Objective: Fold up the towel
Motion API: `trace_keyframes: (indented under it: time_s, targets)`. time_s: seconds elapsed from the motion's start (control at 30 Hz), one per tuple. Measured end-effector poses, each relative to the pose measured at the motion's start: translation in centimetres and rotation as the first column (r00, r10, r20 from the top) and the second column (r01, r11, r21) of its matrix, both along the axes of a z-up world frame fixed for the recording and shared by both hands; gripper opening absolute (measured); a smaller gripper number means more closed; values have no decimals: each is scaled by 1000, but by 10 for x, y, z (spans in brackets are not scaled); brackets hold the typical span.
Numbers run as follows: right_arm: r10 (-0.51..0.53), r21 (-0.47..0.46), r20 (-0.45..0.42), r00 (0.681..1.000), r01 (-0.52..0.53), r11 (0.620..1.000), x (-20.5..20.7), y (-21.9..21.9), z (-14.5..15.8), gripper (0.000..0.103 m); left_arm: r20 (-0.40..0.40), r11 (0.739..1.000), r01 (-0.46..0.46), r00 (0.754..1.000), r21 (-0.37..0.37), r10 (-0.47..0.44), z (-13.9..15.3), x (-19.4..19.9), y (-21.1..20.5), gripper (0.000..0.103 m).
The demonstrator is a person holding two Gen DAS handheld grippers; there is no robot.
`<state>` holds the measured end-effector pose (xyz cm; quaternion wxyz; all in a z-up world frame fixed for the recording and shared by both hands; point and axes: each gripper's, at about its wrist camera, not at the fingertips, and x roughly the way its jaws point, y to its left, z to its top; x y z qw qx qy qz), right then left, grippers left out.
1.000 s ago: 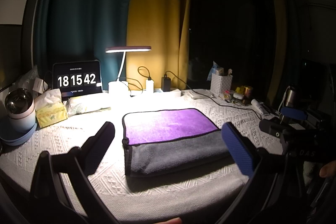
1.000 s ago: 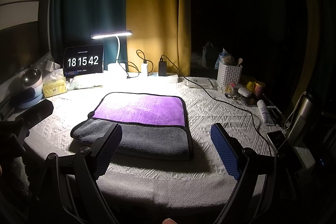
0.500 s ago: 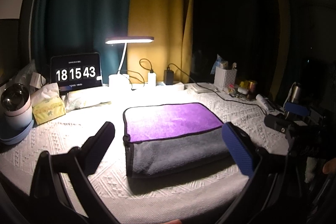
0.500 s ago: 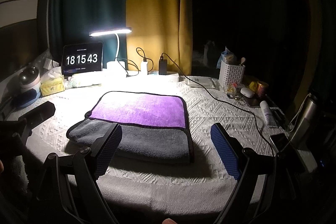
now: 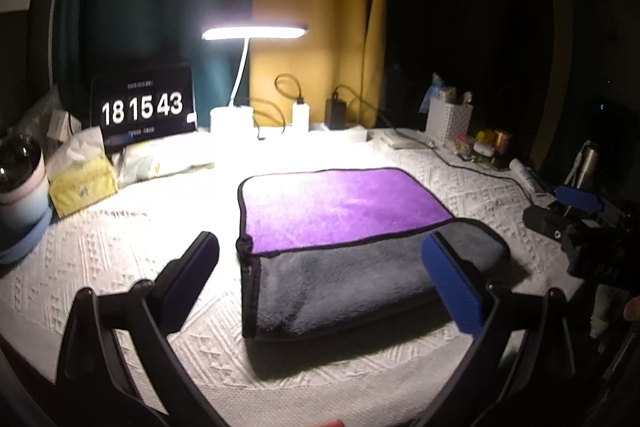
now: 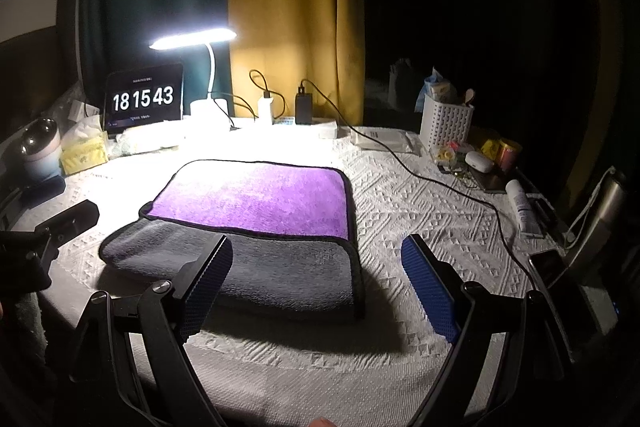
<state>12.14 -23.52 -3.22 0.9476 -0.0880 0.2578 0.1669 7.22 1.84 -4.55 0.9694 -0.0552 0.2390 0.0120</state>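
Basket [image 6: 445, 125] w/ misc items behind folded towel [image 6: 256, 227]; both tongs spread.

Left gripper [image 5: 320, 281] spread wide, nothing between the jaws. Right gripper [image 6: 318, 289] likewise wide apart, jaws bare.

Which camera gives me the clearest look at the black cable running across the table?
The right wrist view: the cable shows nearly whole, from the black charger by the curtain across the white cloth towards the table's right edge. The left wrist view catches only a thin, blurred stretch of cable far right, beyond the towel.
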Motion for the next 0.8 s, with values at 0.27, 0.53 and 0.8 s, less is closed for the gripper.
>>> trace_keyframes:
  time_s: [0.27,0.53,0.8]
  targets:
    - [-15,-16,-49,999,14,1000,27,-4,-15,89,-97,1000,-9,995,-12,8,-24,32,14,101]
    - [-20,-17,-100,995,18,1000,51,-7,-28,89,-189,1000,-12,982,-12,9,-41,59,20,101]
    - [-2,2,-168,986,3,1000,73,-10,-45,88,-265,999,-4,964,-32,-5,-58,77,22,87]
